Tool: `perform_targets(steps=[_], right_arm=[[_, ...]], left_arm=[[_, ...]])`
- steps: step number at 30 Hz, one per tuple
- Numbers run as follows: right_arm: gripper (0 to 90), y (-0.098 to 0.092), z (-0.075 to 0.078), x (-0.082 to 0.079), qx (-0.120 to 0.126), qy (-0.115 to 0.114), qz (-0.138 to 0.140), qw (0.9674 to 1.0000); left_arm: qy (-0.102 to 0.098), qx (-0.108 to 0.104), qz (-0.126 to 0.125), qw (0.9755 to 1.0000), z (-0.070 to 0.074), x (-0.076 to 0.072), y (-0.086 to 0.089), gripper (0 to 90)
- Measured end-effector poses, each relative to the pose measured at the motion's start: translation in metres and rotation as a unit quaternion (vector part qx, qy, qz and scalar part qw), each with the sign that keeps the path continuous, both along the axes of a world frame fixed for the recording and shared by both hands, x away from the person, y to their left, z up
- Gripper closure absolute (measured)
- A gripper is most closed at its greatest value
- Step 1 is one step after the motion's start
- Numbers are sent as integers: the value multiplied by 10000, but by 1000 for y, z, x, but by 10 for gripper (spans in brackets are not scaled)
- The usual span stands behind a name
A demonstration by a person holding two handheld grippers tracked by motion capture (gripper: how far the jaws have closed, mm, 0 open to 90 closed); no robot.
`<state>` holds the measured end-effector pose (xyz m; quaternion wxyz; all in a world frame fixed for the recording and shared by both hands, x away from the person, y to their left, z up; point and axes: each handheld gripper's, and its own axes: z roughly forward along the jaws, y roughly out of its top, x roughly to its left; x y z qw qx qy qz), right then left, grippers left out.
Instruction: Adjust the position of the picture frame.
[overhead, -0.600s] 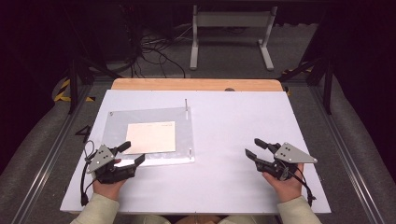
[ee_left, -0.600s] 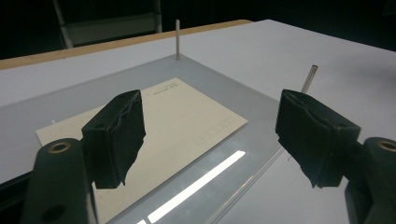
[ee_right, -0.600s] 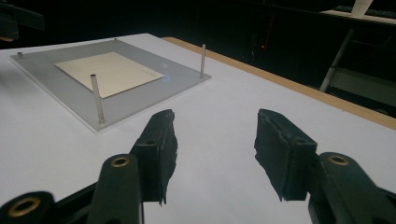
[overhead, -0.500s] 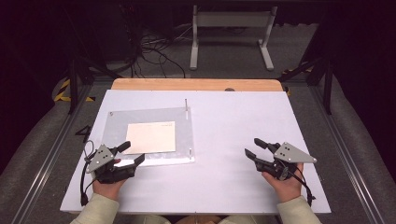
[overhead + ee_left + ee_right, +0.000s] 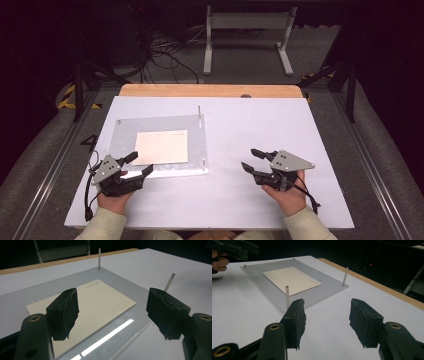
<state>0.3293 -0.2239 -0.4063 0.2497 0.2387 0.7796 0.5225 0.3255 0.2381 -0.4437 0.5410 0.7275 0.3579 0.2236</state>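
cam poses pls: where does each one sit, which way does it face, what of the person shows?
High view: above the person's side, facing forward and down on the table; forearms, left claw, right claw.
Left gripper view: on the left claw, facing the card on the clear plate.
Right gripper view: on the right claw, facing the plate; the other hand far left.
All three share plate, card and posts.

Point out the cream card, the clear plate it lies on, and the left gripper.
cream card (image 5: 162, 147): high view, middle of its face.
clear plate (image 5: 197, 145): high view, bare strip right of the card.
left gripper (image 5: 139, 164): high view, midway between its open jaw tips.
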Motion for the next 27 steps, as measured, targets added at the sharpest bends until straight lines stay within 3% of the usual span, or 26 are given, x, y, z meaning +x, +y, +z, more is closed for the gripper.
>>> perform_targets(steps=[13,22,27], right_arm=[[446,55,1,16,15,223,418,9989],[448,85,-9,30,-35,553,599,9967],[480,94,-19,39,-78,862,631,9942]], left_arm=[[-9,39,38,10000,0,1,1,270],[6,32,85,10000,0,-2,4,271],[6,52,97,9999,0,-3,5,271]])
